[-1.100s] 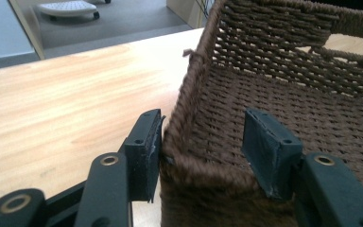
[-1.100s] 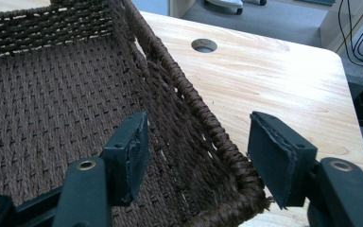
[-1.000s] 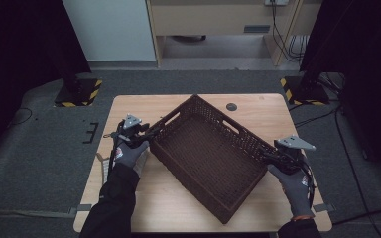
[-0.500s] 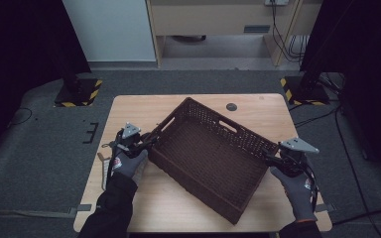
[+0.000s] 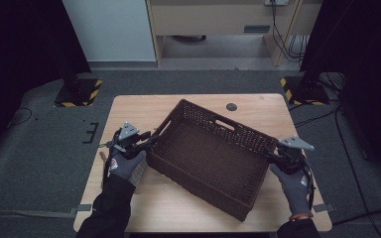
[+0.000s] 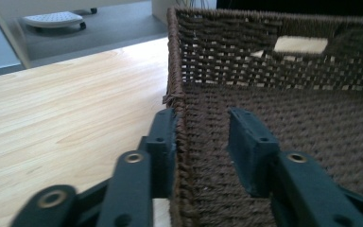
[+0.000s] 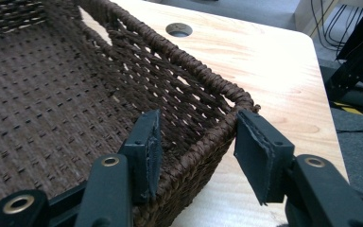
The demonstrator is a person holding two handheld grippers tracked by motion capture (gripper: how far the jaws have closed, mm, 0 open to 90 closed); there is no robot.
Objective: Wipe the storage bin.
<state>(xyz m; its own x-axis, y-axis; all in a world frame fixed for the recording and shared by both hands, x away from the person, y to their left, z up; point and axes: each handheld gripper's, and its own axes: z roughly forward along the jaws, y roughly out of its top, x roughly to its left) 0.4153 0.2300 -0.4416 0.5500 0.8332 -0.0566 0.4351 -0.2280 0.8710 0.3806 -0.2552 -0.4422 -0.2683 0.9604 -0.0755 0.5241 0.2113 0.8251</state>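
While straddling the basket rim at both ends — notes as follows.

Basket (image 5: 213, 156): lying askew on the tabletop (image 5: 139, 109), long axis running from near-left to far-right across the high view; empty, dark woven weave.

Left gripper (image 5: 146, 141): sitting at the basket's left short end, near the corner; jaws having just been closing, outer pad touching the wall, inner pad (image 6: 246, 142) standing off inside the basket; not yet pinching, going by the left gripper view.

Right gripper (image 5: 273, 158): sitting at the opposite short end, near the right corner; jaws having just been closing too, one inside against the weave, the other (image 7: 260, 151) outside with a gap to the rim (image 7: 208, 75); nothing clamped.

Bearing: basket lying between the two grippers, each reaching inward toward its own end wall; neither end noticeably nearer.

Next, judging: finishing both pinches on the rims, then lifting or swinging level, keeping ends even.

Risk: slipping off the woven edge if closing unevenly.
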